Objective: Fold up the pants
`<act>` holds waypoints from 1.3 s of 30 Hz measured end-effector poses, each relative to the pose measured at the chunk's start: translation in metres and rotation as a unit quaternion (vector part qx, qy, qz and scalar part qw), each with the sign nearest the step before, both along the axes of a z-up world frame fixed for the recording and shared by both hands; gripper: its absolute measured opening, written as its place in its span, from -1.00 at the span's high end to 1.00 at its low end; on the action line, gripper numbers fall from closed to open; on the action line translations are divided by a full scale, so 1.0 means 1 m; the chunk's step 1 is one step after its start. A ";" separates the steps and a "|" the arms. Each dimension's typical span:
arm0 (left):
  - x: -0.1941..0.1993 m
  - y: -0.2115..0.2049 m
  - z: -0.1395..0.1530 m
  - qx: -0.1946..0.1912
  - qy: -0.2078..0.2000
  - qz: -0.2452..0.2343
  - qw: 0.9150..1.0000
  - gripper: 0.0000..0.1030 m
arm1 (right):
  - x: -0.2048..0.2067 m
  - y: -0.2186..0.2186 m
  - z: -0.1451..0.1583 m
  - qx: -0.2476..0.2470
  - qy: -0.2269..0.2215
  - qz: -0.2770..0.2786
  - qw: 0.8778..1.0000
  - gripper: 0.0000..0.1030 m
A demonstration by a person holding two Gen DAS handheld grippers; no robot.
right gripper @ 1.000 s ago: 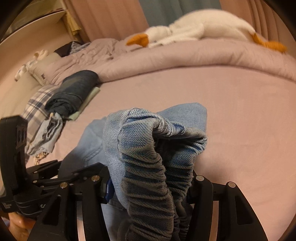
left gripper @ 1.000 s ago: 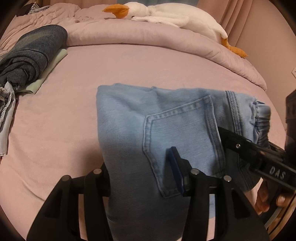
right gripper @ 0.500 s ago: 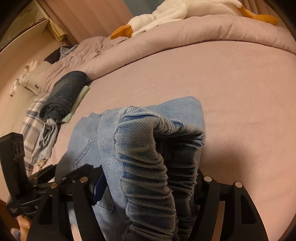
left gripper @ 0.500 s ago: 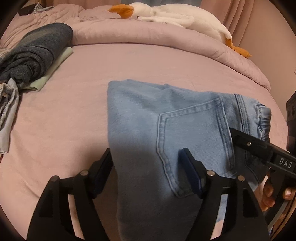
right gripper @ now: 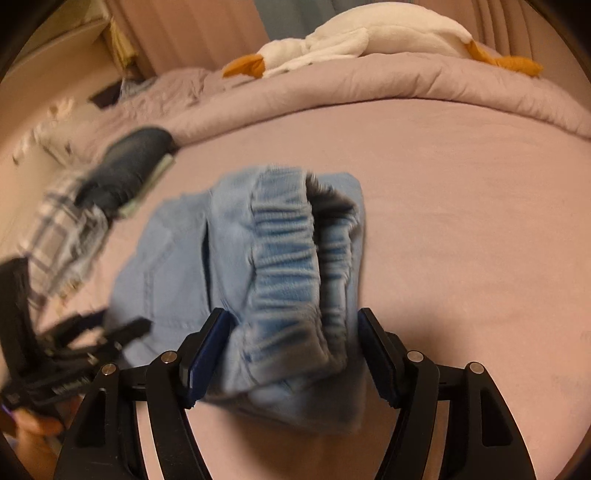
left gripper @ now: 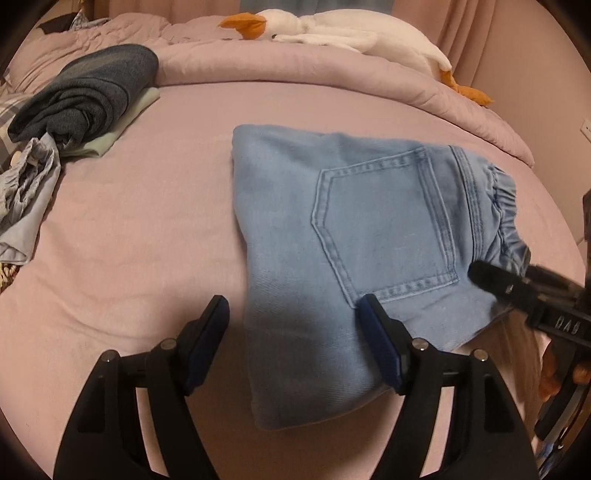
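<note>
Light blue denim pants lie folded into a compact bundle on the pink bed sheet, back pocket up, elastic waistband at the right. My left gripper is open, its jaws wide on either side of the bundle's near edge. In the right wrist view the pants show waistband first. My right gripper is open, its jaws spread either side of the waistband. The right gripper also shows in the left wrist view, at the waistband end.
A folded dark blue garment on a pale green one lies at the far left, with crumpled light blue and plaid clothes beside it. A rolled pink duvet and a white plush goose lie along the far side.
Both grippers opened and let go of the pants, which now rest on the bed. Both grippers have drawn back a little from the bundle.
</note>
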State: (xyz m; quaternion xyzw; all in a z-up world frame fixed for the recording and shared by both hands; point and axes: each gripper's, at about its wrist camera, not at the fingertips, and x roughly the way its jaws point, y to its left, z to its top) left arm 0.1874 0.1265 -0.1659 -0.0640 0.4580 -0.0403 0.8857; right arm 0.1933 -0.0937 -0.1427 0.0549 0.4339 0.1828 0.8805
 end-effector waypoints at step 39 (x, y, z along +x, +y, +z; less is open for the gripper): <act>-0.085 -0.024 0.086 0.036 -0.049 0.057 0.997 -0.99 | -0.086 -0.007 0.061 -0.003 -0.059 0.011 0.998 -0.92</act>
